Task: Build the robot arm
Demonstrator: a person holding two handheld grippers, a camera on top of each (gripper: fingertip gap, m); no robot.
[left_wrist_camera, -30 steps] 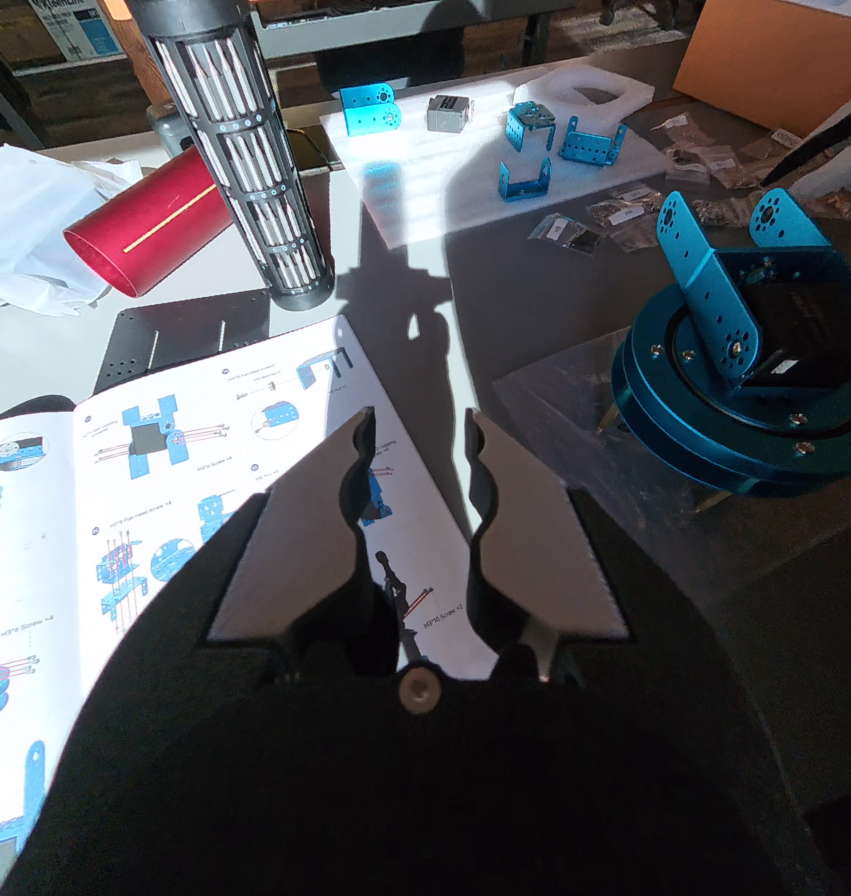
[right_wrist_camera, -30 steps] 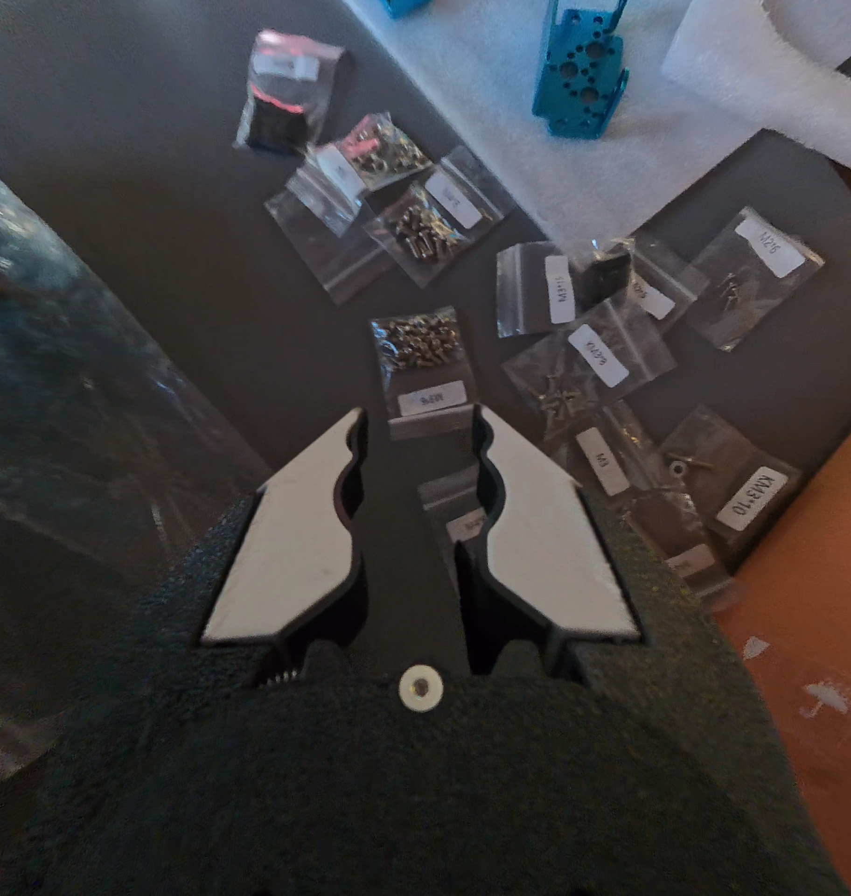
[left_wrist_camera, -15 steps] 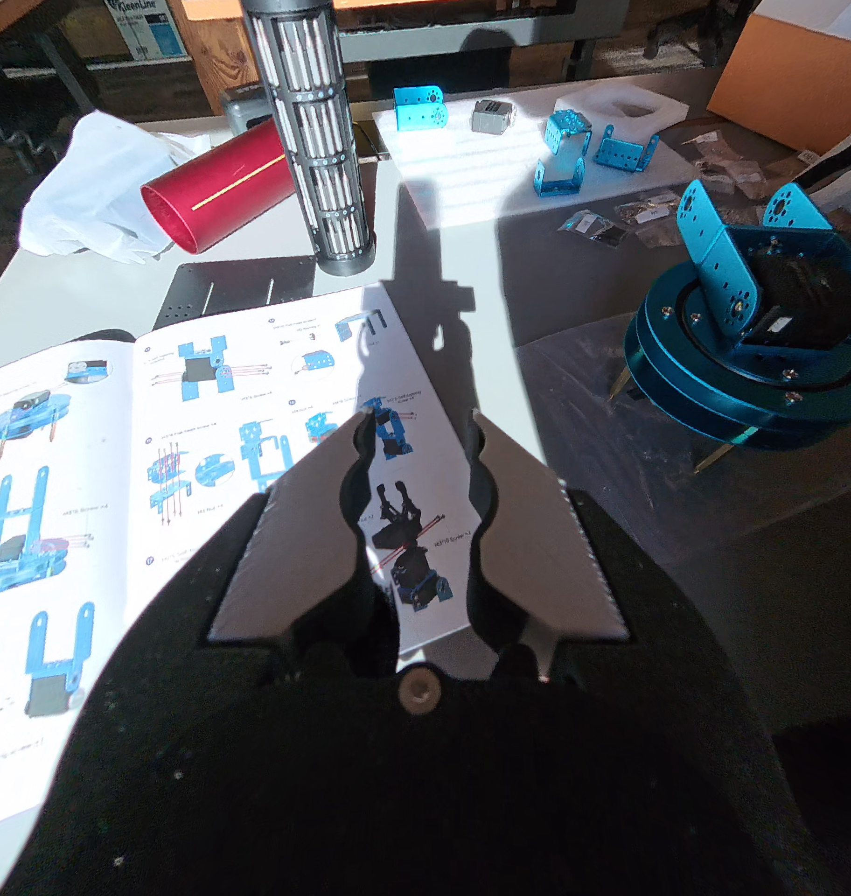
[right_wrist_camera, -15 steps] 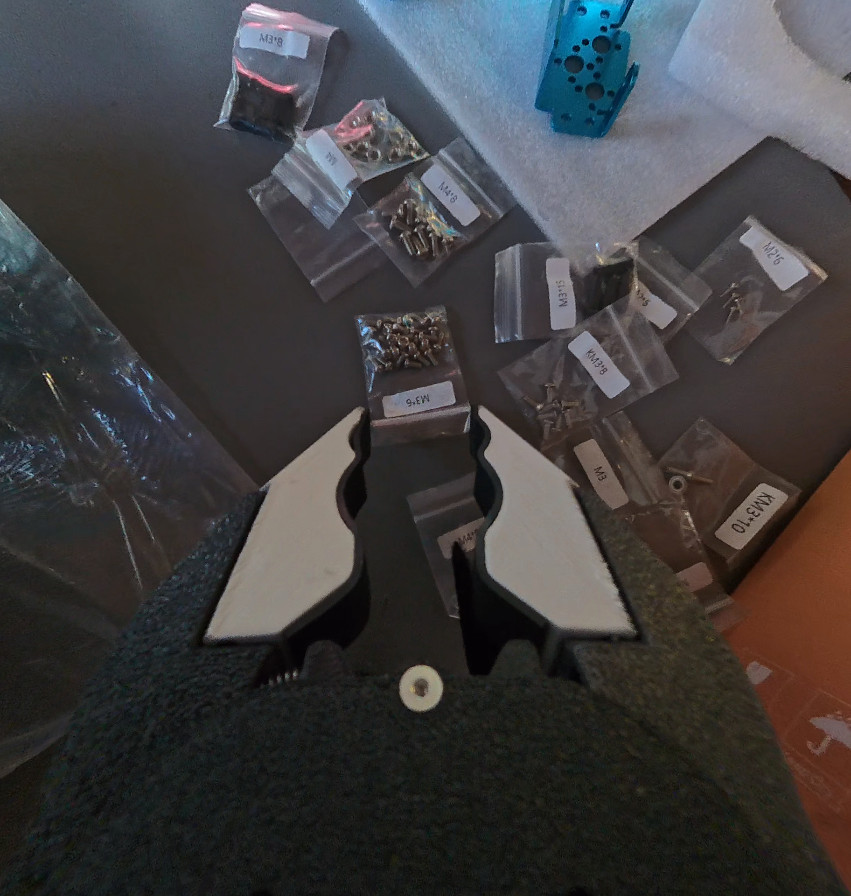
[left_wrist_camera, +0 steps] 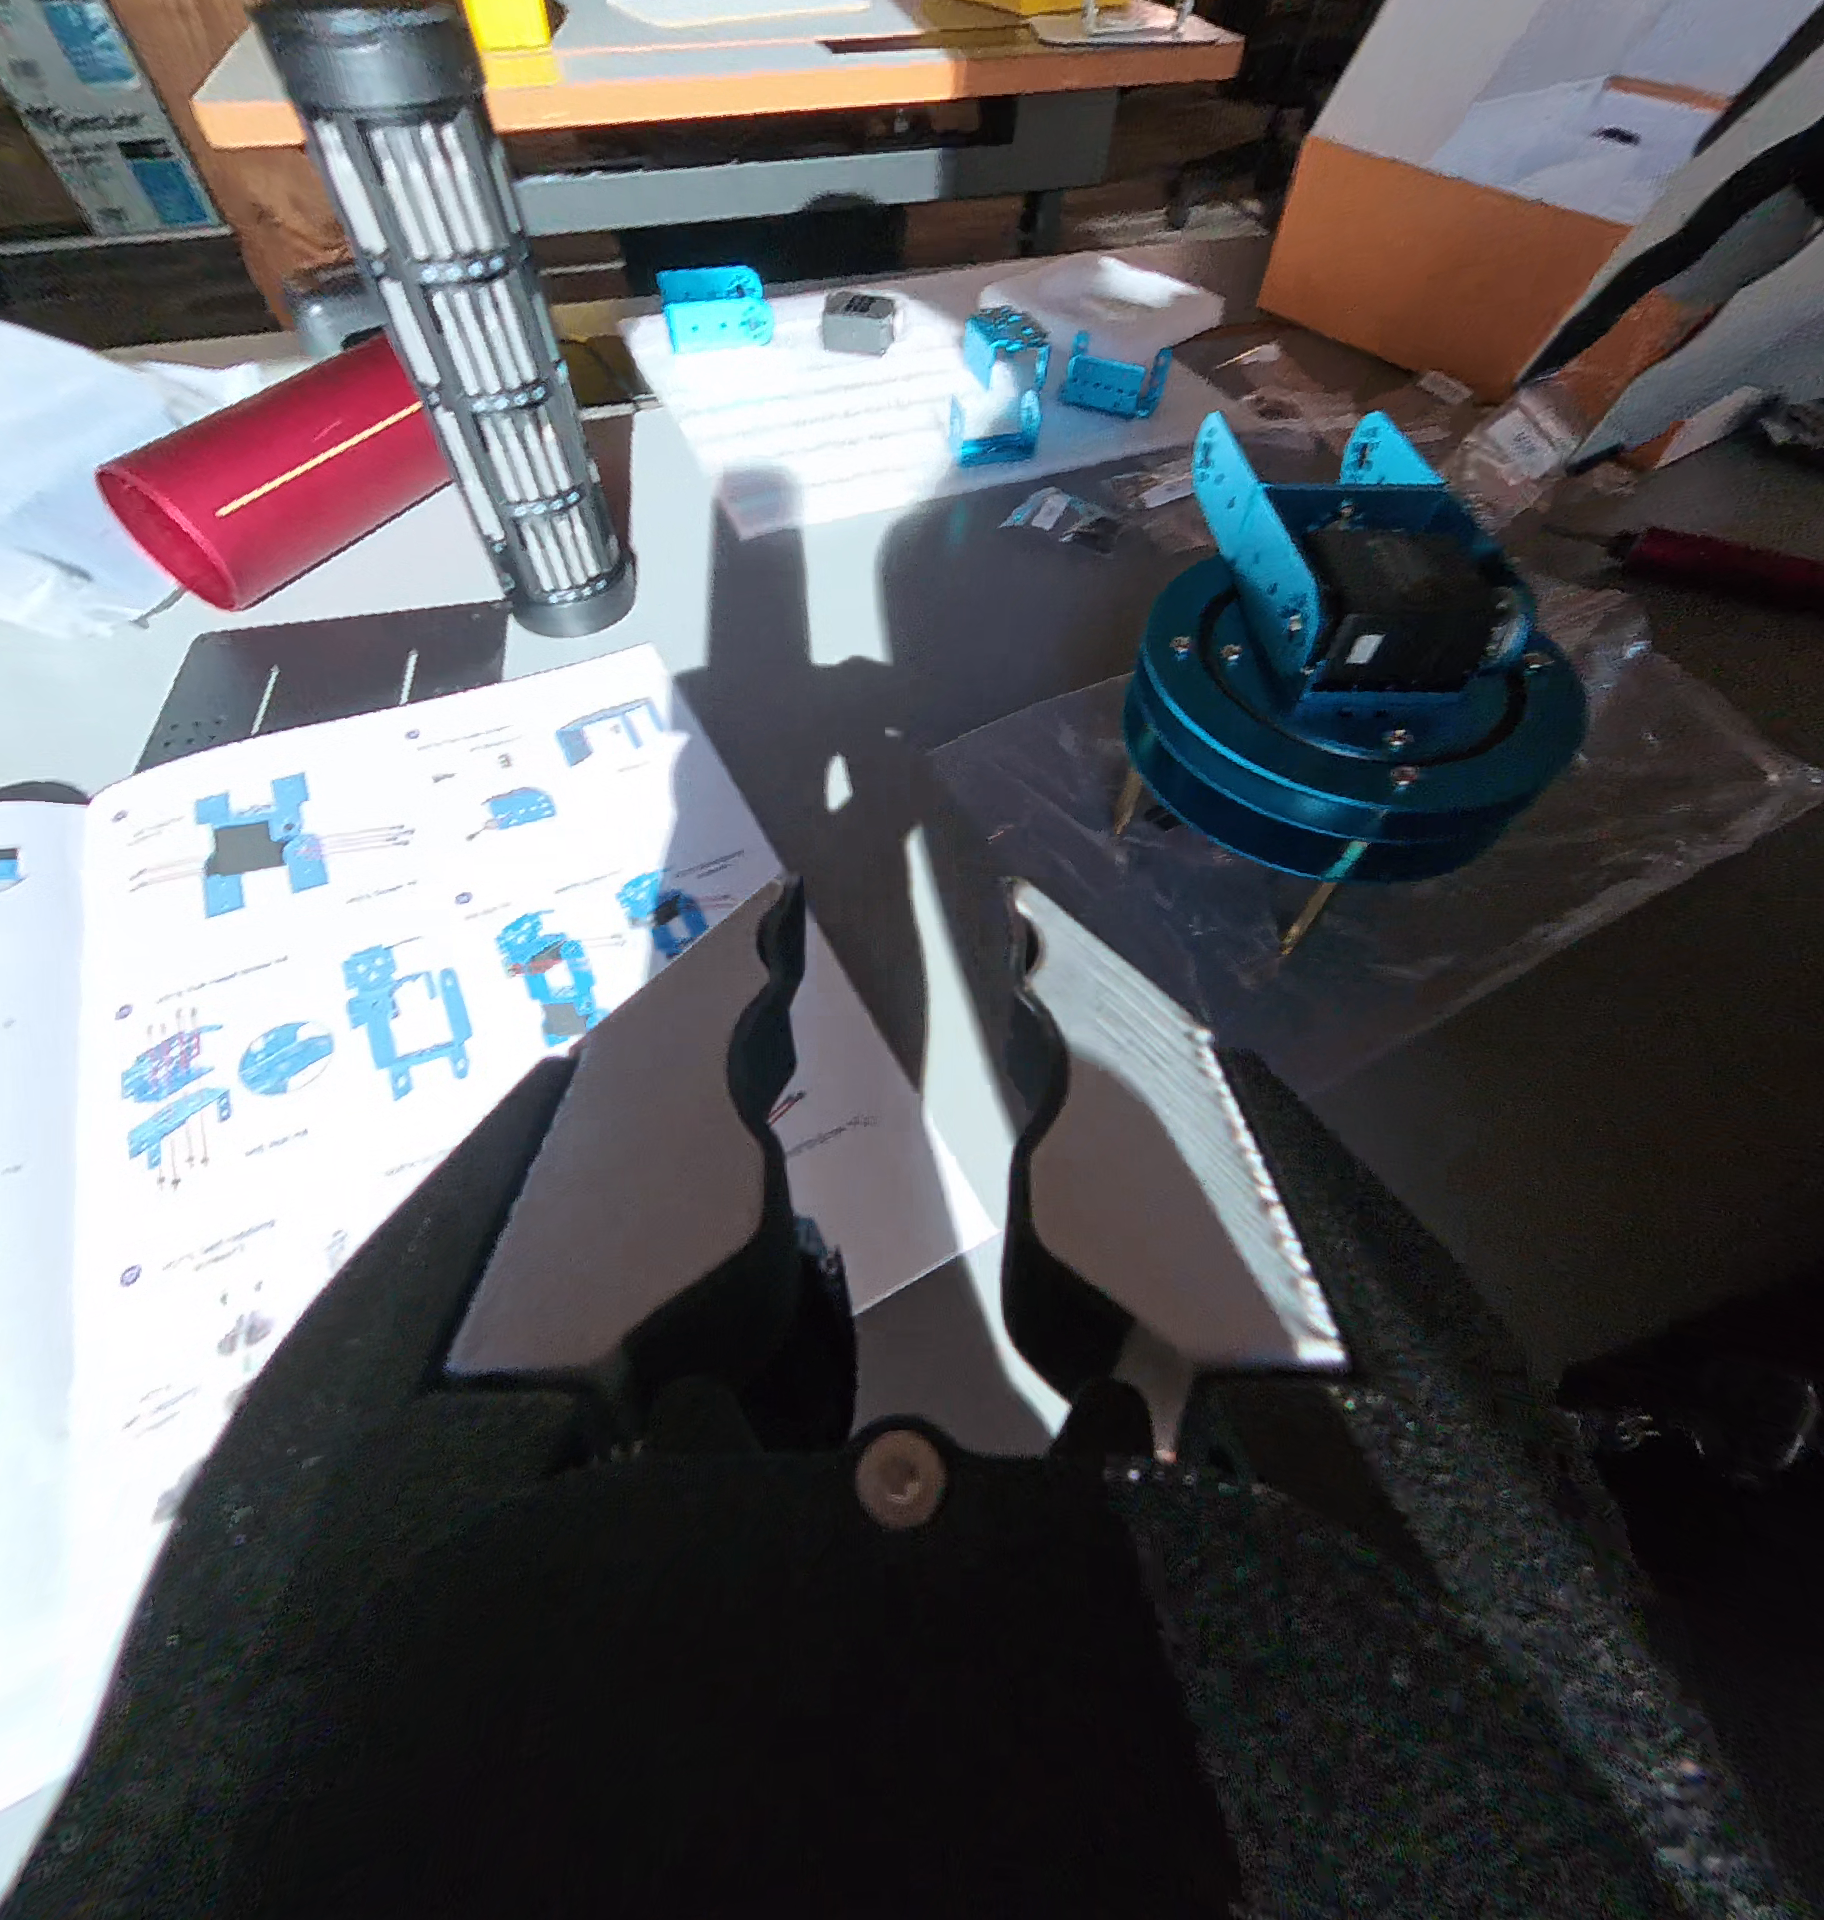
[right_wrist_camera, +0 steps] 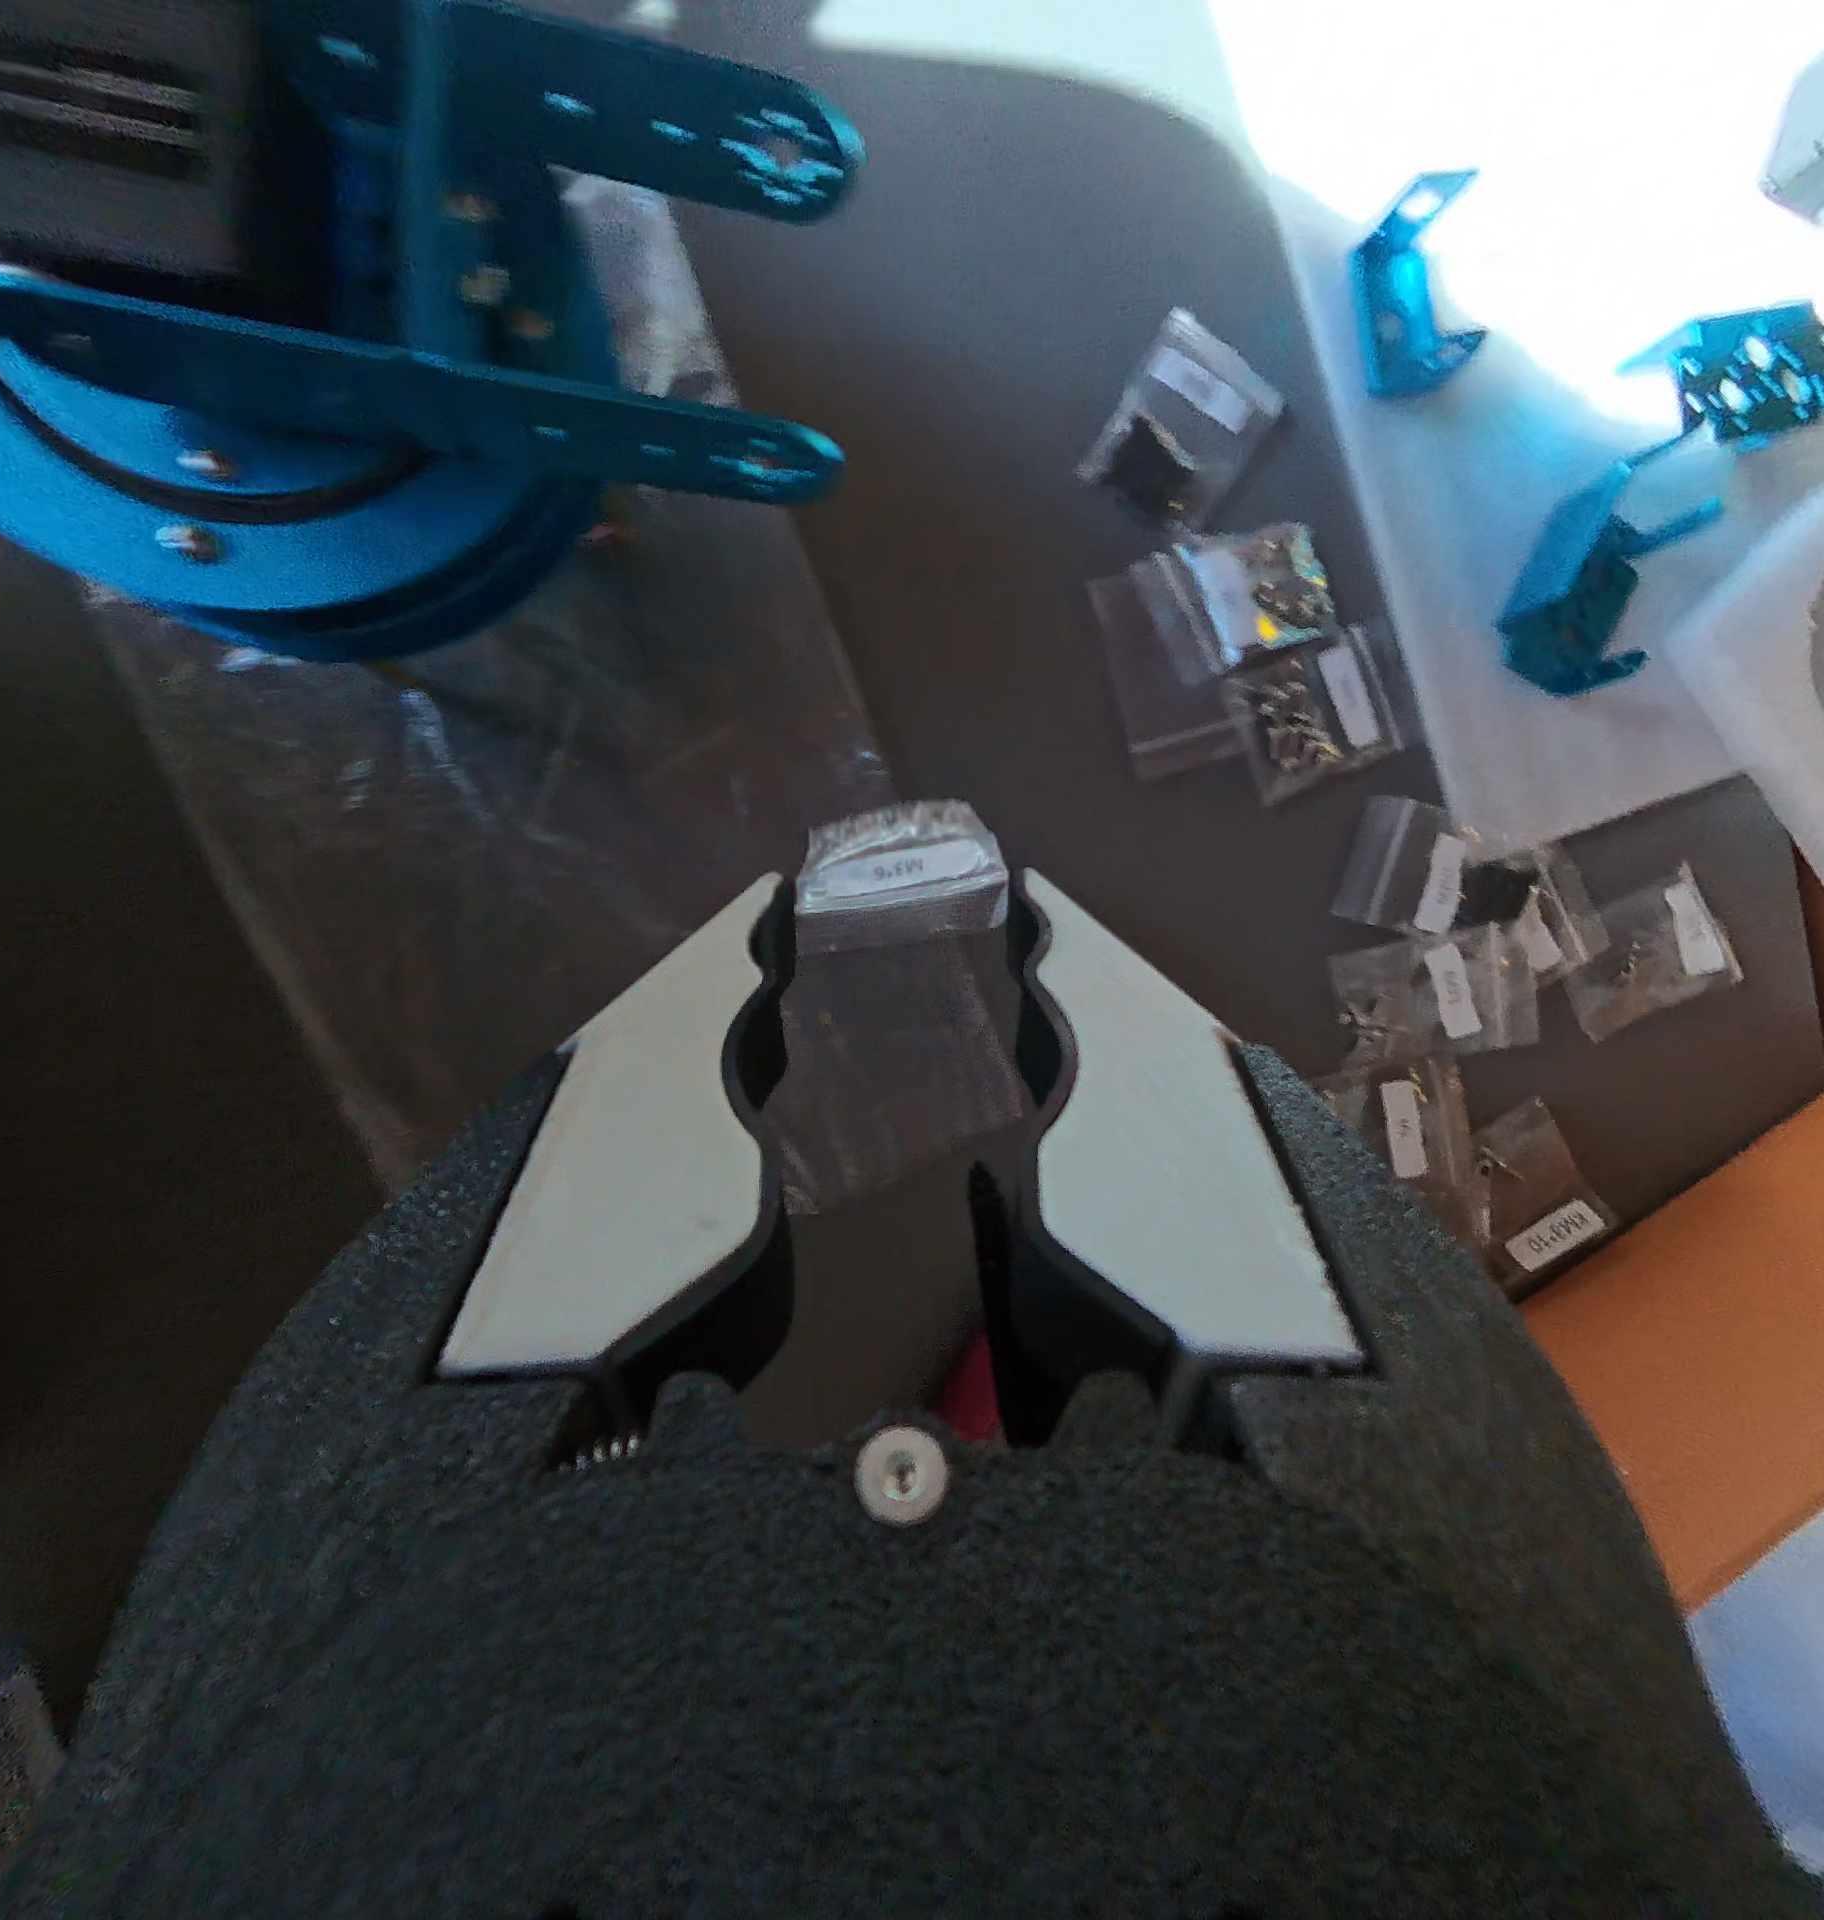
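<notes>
Over the open booklet, left wrist view:
Left gripper: released, jaws apart, nothing between them; it hangs above the right page edge.
Instruction booklet: one, open flat at near left.
Round blue base: one, right of the gripper, standing on a clear plastic sheet, two blue upright plates on top.
Tubes: two at far left; a black slotted cylinder upright, a red tube lying beside it.
White foam sheet: one, far centre, carrying four blue brackets and one grey block.
Right gripper: at far right edge, raised above the table.

Right wrist view:
Right gripper: grasping one small clear bag with a white label, pinched between both fingers, held off the table.
Round blue base: far left, blurred.
Loose small bags: roughly a dozen, scattered right on the dark table; exact count unclear.
Blue brackets: three, far right on foam.
</notes>
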